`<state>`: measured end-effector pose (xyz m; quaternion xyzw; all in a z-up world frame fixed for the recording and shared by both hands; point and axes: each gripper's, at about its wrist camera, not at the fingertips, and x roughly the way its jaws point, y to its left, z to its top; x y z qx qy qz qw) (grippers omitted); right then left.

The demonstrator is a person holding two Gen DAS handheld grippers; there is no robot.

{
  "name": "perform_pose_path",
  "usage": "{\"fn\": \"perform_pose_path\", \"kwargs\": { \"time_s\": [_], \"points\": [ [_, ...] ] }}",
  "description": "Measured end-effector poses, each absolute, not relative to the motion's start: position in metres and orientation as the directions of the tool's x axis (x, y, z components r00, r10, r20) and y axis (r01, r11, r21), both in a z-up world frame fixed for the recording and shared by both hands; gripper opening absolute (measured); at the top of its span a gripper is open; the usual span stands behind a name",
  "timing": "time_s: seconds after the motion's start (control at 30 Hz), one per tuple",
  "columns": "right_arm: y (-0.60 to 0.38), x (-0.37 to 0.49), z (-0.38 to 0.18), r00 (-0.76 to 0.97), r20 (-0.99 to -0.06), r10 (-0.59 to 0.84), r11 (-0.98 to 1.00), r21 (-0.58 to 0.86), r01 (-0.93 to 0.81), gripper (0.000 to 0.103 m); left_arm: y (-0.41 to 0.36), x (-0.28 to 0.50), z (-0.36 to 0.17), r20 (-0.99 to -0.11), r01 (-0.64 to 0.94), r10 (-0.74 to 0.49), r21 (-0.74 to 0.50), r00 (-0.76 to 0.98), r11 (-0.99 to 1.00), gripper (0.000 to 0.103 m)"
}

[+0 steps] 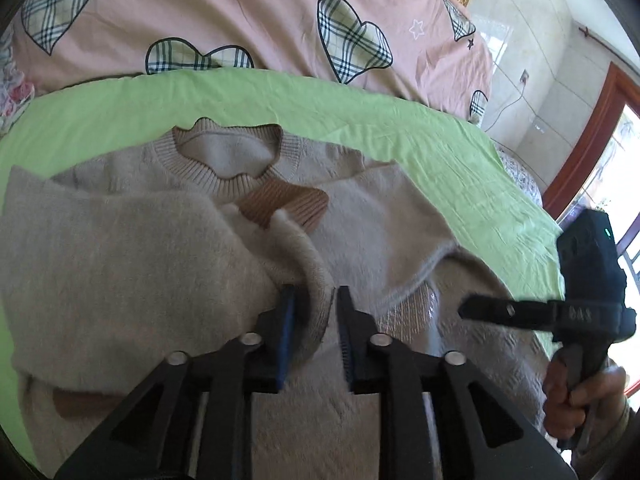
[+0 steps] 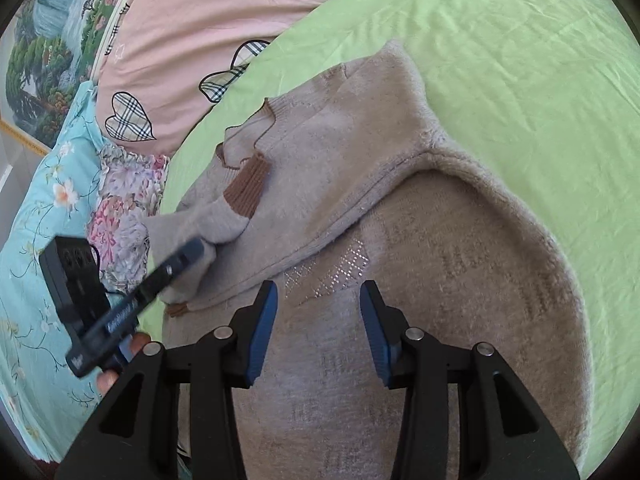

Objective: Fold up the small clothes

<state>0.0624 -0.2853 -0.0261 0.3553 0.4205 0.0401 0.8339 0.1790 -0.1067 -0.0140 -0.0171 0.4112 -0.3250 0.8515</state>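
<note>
A small beige knitted sweater (image 1: 132, 248) with brown cuffs lies front up on the green sheet (image 1: 360, 120), collar away from me. Its right sleeve is folded across the chest. My left gripper (image 1: 314, 300) is shut on a fold of the left sleeve (image 1: 312, 276) over the sweater's middle; the sleeve's brown cuff (image 1: 284, 204) lies below the collar. My right gripper (image 2: 318, 304) is open and empty just above the sweater's lower body (image 2: 440, 280), near a rhinestone pattern (image 2: 332, 268). It also shows in the left wrist view (image 1: 480, 308), at the right.
A pink duvet with plaid hearts (image 1: 260, 12) lies behind the green sheet. A turquoise floral pillow (image 2: 36, 240) and a flowered cloth (image 2: 124, 200) lie at the left. A tiled wall and a wooden door frame (image 1: 592, 128) stand to the right.
</note>
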Motion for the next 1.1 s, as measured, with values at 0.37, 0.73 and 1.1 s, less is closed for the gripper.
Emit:
{"fn": "perform_pose_path", "kwargs": {
  "time_s": [0.37,0.73,1.1],
  "points": [
    [-0.260,0.155,-0.031,0.642,-0.622,0.448,0.699,0.692,0.182,0.045,0.041,0.158,-0.009,-0.716,0.237,-0.342,-0.247,0.609,0.939,0.047],
    [-0.245,0.207,-0.038,0.641,-0.591,0.490,0.654,0.735,0.178,0.008,0.081,0.212,-0.046,-0.801,0.069,-0.185,-0.177,0.569,0.982,0.045],
    [-0.332,0.101,-0.006,0.847,-0.474,0.242,0.620,0.747,0.241,0.008,0.077,0.205,-0.044,-0.786,-0.102,-0.069,-0.166,0.614,0.981,0.040]
  ]
}}
